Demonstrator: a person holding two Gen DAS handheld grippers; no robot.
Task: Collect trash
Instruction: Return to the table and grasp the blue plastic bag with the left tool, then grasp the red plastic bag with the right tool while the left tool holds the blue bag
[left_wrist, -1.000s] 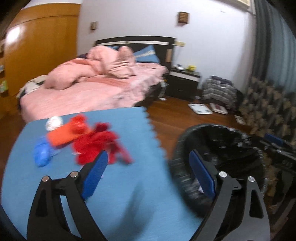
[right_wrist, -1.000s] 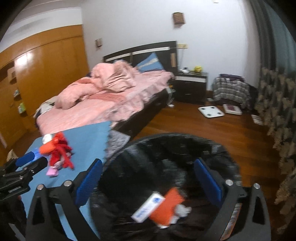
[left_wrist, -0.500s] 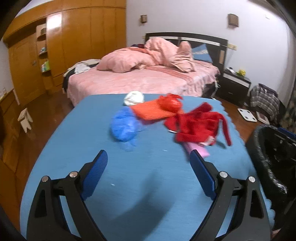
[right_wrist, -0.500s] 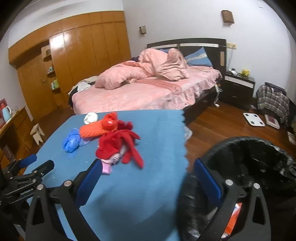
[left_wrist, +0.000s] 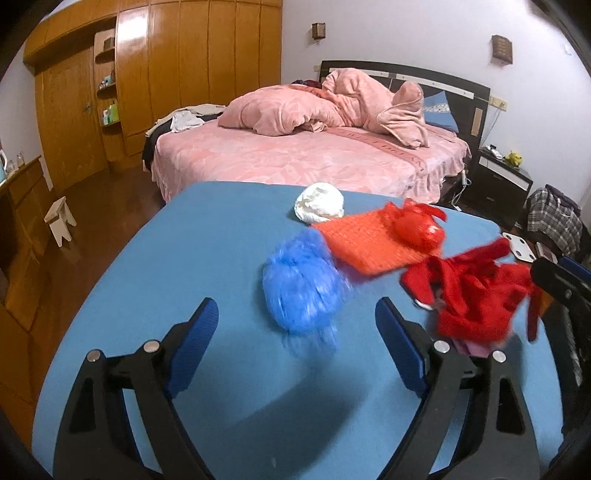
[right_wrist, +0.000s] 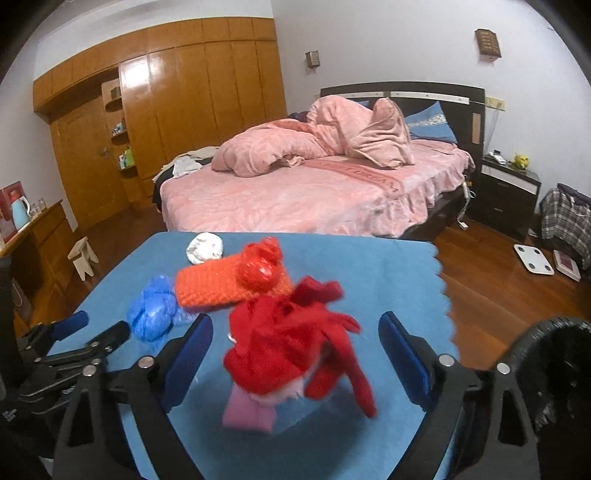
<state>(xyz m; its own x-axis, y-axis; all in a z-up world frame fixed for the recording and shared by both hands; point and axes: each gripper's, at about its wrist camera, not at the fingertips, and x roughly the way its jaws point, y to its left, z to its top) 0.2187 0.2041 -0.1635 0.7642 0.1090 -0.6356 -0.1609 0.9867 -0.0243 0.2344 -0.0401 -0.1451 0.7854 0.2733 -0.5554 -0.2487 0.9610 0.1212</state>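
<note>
On the blue mat (left_wrist: 192, 266) lie a crumpled blue plastic bag (left_wrist: 301, 290), a white paper wad (left_wrist: 320, 203), an orange flat piece (left_wrist: 365, 240) with a red plastic ball (left_wrist: 419, 225) on it, and a red cloth heap (left_wrist: 476, 299) over a pink item (right_wrist: 247, 410). My left gripper (left_wrist: 295, 347) is open, just short of the blue bag. My right gripper (right_wrist: 295, 350) is open around the red cloth heap (right_wrist: 291, 343). The black bin (right_wrist: 561, 373) stands at the right edge of the right wrist view.
A pink bed (left_wrist: 314, 155) stands behind the mat, a wooden wardrobe (left_wrist: 177, 81) at the left, a dark nightstand (right_wrist: 509, 192) at the right. A small stool (left_wrist: 59, 223), a white scale (right_wrist: 533, 258) and a plaid bag (right_wrist: 565, 221) are on the wooden floor.
Both grippers have swung left from the bin toward the trash on the mat. The left one now faces the blue bag; the right one has closed in on the red cloth heap.
</note>
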